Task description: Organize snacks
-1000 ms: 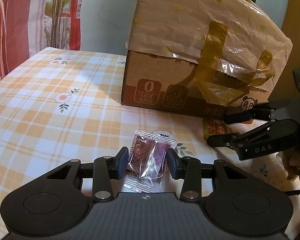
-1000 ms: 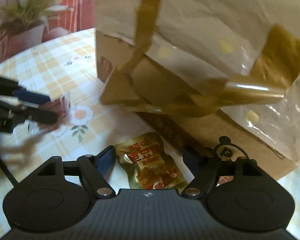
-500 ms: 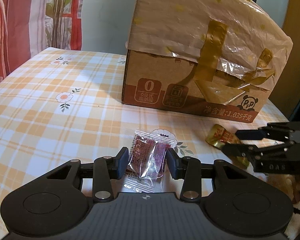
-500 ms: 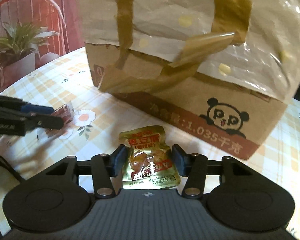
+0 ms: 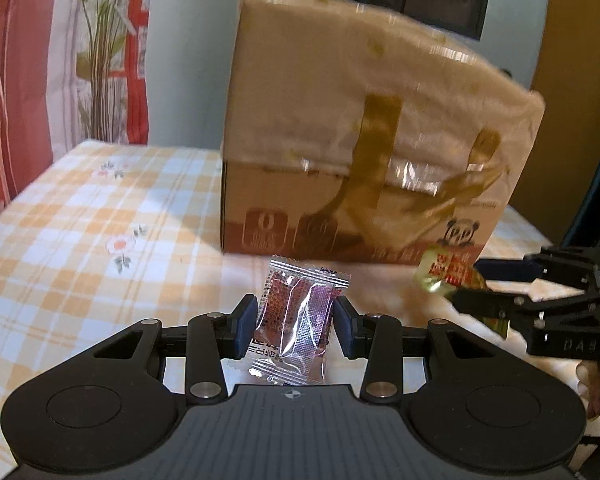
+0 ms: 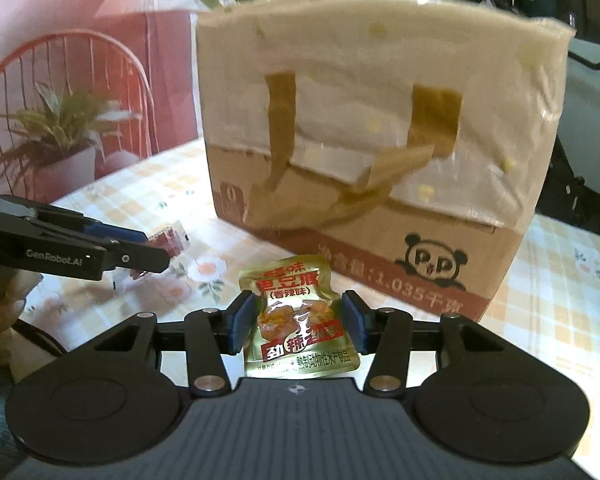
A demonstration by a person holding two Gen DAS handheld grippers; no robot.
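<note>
The left gripper (image 5: 295,330) clamps a clear red snack packet (image 5: 298,322), and the right gripper (image 6: 296,322) clamps a gold snack pouch (image 6: 296,322), both lifted near the cardboard box (image 6: 380,152). Both pickups look done; stowing them remains.

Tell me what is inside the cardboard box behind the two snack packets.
Nothing inside can be seen. The cardboard box shows only its outside from both wrist views: a plastic liner folded over its rim and taped down. Both views sit below the rim, so its contents stay hidden.
</note>
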